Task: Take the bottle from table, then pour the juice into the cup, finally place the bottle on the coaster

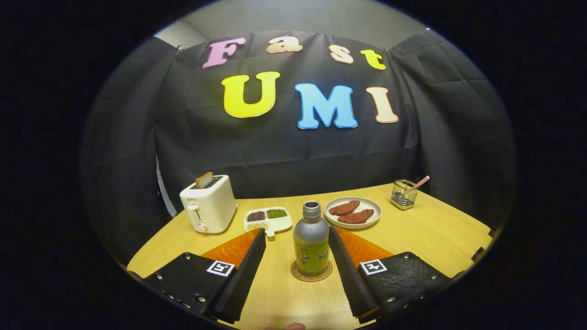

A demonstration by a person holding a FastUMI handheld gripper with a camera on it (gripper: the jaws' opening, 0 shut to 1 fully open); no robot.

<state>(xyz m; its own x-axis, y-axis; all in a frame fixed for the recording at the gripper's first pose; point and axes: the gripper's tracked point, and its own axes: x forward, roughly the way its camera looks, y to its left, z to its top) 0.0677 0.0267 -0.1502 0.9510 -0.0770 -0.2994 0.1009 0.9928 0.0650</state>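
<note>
One bottle (311, 243) upright on coaster (311, 275), hand-held gripper (297, 238) open.

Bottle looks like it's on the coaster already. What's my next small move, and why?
Probably draw the gripper straight back. The grey-capped metal bottle with the green label stands upright on the round brown coaster, and the open fingers flank it with gaps on both sides, so it appears released.

No legible text on bottle (311, 245) label

Gripper (297, 240) level, fingers (250, 261) spread wide apart, gripping nothing
</note>
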